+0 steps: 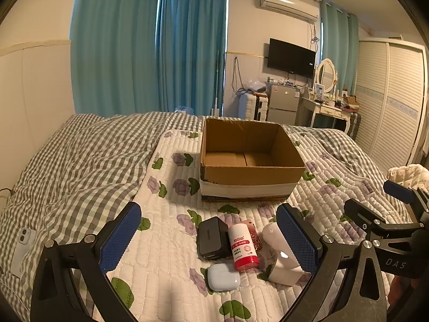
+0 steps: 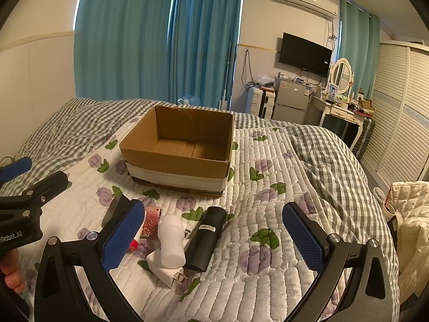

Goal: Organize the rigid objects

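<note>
An open, empty cardboard box (image 1: 249, 158) stands on the bed's quilted pad; it also shows in the right wrist view (image 2: 179, 150). In front of it lies a cluster: a black case (image 1: 211, 237), a red-and-white bottle (image 1: 242, 247), a white earbud case (image 1: 223, 277), a white bottle (image 2: 171, 241), a white charger plug (image 2: 166, 271), a black cylinder (image 2: 206, 237) and a pink patterned item (image 2: 151, 221). My left gripper (image 1: 209, 237) is open above the cluster, holding nothing. My right gripper (image 2: 214, 238) is open around the black cylinder and white bottle, holding nothing.
A white phone (image 1: 22, 242) lies on the checked duvet at the left. The right gripper (image 1: 388, 214) shows in the left wrist view, the left gripper (image 2: 32, 187) in the right. A white jacket (image 2: 410, 230) is at the bed's right edge.
</note>
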`<state>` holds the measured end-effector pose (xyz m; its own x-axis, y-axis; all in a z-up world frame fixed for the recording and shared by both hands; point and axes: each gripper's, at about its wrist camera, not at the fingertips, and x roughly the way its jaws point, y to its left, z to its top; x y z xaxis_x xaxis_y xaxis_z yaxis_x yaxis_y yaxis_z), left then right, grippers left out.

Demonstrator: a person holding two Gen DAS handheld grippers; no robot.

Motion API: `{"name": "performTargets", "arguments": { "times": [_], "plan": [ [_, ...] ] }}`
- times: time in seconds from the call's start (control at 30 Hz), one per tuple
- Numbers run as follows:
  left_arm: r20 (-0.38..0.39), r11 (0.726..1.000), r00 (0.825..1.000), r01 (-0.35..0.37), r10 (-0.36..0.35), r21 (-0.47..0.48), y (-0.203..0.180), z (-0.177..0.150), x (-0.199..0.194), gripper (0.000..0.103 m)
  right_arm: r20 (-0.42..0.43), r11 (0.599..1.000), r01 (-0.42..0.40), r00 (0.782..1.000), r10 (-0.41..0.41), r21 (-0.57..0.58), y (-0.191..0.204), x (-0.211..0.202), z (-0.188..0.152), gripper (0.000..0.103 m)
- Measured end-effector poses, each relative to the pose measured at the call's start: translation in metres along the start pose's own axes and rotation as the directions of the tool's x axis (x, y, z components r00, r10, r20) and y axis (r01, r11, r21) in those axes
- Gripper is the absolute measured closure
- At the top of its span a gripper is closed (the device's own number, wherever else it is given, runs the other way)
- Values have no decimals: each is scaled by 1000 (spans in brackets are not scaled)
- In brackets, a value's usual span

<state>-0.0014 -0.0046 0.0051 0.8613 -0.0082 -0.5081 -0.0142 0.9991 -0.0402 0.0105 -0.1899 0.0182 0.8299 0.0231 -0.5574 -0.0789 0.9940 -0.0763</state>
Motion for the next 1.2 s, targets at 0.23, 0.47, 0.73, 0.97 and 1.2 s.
{"name": "performTargets", "arguments": {
  "times": [0.23,0.47,0.73,0.97,1.2],
  "plan": [
    [4,1000,1000,0,0,-3,1,0,0,0,0,1000,-2,1000,2,-2,1,0,1,0],
    [5,1000,1000,0,0,-4,2,0,-1,0,2,1000,-2,1000,2,-8,1,-1,2,0],
    [7,1000,1000,0,0,-5,3,1,-1,0,1,1000,0,1000,0,-14,1,-1,3,0],
    [3,1000,1000,1,-1,-4,3,0,0,0,-5,1000,-3,1000,3,-13,1,0,2,0],
    [-3,1000,1000,-1,1,-2,2,-3,2,0,-15,1000,-4,1000,3,-14,0,2,-1,0]
  ]
}}
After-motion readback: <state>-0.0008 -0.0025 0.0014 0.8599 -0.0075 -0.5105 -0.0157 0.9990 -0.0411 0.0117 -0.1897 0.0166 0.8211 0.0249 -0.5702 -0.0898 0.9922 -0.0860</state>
